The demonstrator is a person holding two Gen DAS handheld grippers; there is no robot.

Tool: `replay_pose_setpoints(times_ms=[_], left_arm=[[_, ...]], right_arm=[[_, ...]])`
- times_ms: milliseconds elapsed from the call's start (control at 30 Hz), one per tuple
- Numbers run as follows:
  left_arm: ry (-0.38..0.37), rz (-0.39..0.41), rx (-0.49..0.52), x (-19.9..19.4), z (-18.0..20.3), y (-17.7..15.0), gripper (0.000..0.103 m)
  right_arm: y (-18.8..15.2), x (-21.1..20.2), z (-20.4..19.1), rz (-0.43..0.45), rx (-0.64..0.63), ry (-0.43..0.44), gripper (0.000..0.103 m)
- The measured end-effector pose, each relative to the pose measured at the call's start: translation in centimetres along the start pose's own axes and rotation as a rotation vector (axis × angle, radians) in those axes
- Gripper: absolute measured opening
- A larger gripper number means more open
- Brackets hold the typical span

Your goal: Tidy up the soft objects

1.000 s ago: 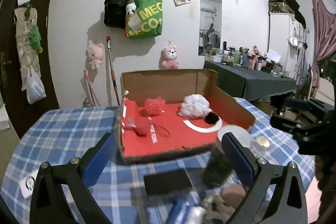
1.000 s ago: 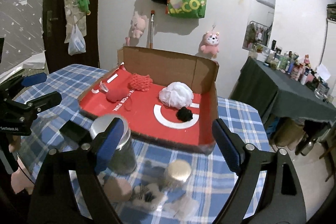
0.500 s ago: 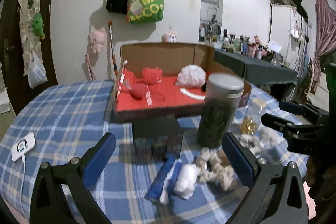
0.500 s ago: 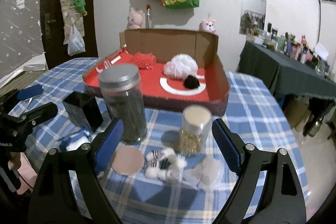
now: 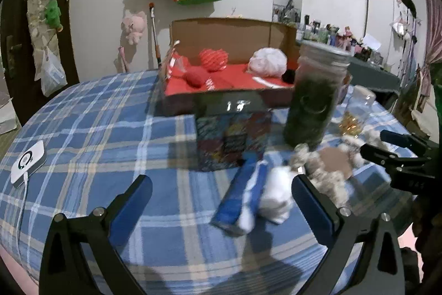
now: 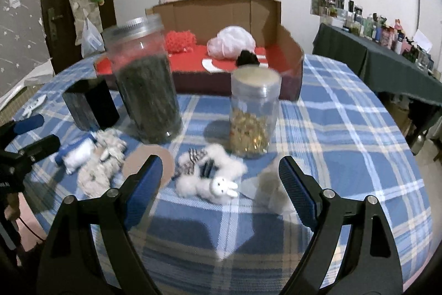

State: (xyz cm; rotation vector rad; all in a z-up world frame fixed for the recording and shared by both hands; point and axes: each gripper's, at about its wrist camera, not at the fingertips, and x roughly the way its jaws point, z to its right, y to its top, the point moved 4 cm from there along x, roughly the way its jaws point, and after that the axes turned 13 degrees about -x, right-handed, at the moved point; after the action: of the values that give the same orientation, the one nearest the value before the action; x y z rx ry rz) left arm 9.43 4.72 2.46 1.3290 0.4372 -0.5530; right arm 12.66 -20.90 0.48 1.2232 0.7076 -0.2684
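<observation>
My left gripper [image 5: 221, 194] is open and empty above the near table edge, with a blue-and-white rolled cloth [image 5: 243, 201] and a white soft lump [image 5: 276, 198] between its fingers' line. A beige fluffy toy [image 5: 320, 165] lies to their right. My right gripper [image 6: 221, 174] is open and empty, with a white bunny plush [image 6: 210, 181] between its fingers. A red-lined cardboard box [image 6: 290, 73] behind holds a red mesh puff [image 6: 179, 39], a white puff [image 6: 232, 42] and a black soft ball [image 6: 247, 58].
A tall dark jar [image 6: 146, 90], a small jar of gold pieces [image 6: 252, 112] and a black patterned box [image 5: 232, 134] stand between the soft things and the cardboard box. A brown disc [image 6: 146, 159] lies flat. A white device [image 5: 27, 162] lies at the left.
Both grippers have dropped lower and drawn back toward the near table edge. The soft things on the cloth now lie between the fingers. Both stay open.
</observation>
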Motion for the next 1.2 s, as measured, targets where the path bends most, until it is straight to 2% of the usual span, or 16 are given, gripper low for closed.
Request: replay_pose_setpoints(times_ms=[267, 467, 567, 667, 767, 800, 833, 867, 933, 1100, 1200], left_arm=[[0.026, -0.069, 0.020, 1.1, -1.4, -0.3, 0.103], [0.021, -0.110, 0.058, 2.4, -1.0, -0.4, 0.100], [0.015, -0.115, 0.065, 2.8, -0.7, -0.2, 0.093], [-0.014, -0.129, 0.063, 3.1, -0.4, -0.1, 0.081], [-0.067, -0.149, 0.072, 3.3, 0.3, -0.3, 0.063], [-0.093, -0.156, 0.074, 3.2, 0.5, -0.4, 0.050], [-0.116, -0.164, 0.076, 3.2, 0.7, -0.5, 0.042], [-0.152, -0.177, 0.081, 3.1, 1.1, -0.6, 0.029], [-0.152, -0.174, 0.094, 2.8, 1.4, -0.7, 0.025], [-0.155, -0.158, 0.068, 1.5, 1.4, -0.2, 0.025], [-0.163, -0.141, 0.063, 0.5, 1.5, 0.2, 0.024]], right_arm=[[-0.2, 1.2, -0.3, -0.064, -0.032, -0.003, 0.086], [0.5, 2.0, -0.8, -0.094, -0.073, 0.020, 0.086], [0.8, 2.3, -0.9, -0.096, -0.076, 0.041, 0.085], [0.8, 2.5, -0.9, -0.094, -0.074, 0.064, 0.078], [0.6, 2.6, -0.9, -0.092, -0.073, 0.102, 0.058], [0.5, 2.7, -0.9, -0.098, -0.070, 0.114, 0.051], [0.5, 2.7, -0.9, -0.093, -0.070, 0.118, 0.051], [0.4, 2.5, -1.0, -0.088, -0.074, 0.126, 0.050], [0.4, 2.2, -1.1, -0.076, -0.081, 0.130, 0.046], [0.5, 1.1, -0.8, -0.051, -0.067, 0.157, 0.036], [0.9, 0.4, -0.6, -0.034, -0.061, 0.177, 0.025]])
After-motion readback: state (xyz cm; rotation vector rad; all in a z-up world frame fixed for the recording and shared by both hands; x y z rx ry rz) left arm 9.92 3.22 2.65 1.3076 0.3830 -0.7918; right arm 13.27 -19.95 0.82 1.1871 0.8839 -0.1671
